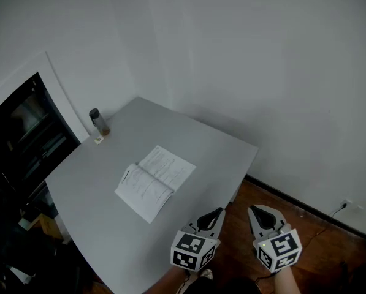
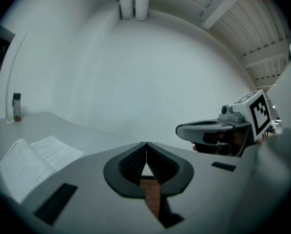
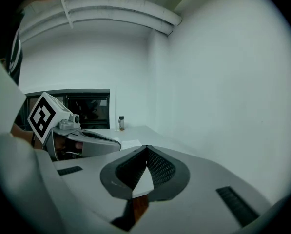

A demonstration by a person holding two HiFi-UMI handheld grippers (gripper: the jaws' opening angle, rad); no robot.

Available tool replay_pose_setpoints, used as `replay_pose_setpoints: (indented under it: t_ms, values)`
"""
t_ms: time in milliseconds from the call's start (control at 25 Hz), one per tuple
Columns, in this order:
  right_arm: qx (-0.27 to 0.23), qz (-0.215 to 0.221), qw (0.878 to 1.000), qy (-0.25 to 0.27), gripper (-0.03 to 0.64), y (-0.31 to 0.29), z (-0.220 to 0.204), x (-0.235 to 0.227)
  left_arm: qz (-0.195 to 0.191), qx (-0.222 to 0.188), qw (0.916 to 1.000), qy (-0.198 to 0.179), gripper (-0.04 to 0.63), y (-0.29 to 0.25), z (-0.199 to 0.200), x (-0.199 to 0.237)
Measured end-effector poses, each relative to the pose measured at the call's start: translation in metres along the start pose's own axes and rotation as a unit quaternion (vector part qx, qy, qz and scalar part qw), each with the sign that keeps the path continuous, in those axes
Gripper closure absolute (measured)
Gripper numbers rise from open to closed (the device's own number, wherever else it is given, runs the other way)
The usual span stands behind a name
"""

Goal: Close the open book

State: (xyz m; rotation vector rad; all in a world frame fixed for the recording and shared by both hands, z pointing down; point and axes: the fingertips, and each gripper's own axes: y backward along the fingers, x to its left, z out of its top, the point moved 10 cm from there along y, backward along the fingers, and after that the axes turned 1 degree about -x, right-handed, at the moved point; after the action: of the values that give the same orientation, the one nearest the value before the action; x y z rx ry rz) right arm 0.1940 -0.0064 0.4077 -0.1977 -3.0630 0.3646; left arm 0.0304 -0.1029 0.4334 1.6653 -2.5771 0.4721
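Observation:
An open book (image 1: 154,182) with white printed pages lies flat in the middle of the grey table (image 1: 97,225). In the left gripper view the book (image 2: 35,162) sits low at the left. My left gripper (image 1: 214,213) hovers over the table's near right edge, short of the book, its jaws shut and empty; its tips (image 2: 145,144) meet. My right gripper (image 1: 260,211) hangs beside it over the wooden floor, off the table, jaws shut (image 3: 146,146) with nothing between them.
A small dark bottle (image 1: 99,122) stands at the table's far left corner beside a little white tag (image 1: 99,139). White walls close in behind and to the right. A black shelf unit (image 1: 17,146) stands left of the table. Brown wooden floor (image 1: 317,225) lies to the right.

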Motion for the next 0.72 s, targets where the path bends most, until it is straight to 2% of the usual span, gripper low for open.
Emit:
replay_pose_setpoints:
  t_ms: [240,400,560,720]
  values:
    - [-0.003,0.046,0.999,0.003,0.612,-0.058,0.004,-0.051,0.043,0.004,0.999,0.015,0.591,-0.05,0.006,0.027]
    - [-0.015,0.091,0.996,0.02,0.612,-0.093,0.011,-0.092,0.095,-0.002,0.9952,0.023,0.591,-0.084,0.017,0.034]
    - [-0.029,0.141,0.988,0.057,0.612,-0.125,0.021,-0.125,0.169,0.001,0.9851,0.033,0.591,-0.105,0.03,0.04]
    - [-0.044,0.213,0.975,0.048,0.612,-0.156,0.023,-0.142,0.243,0.005,0.9689,0.046,0.591,-0.111,0.036,0.042]
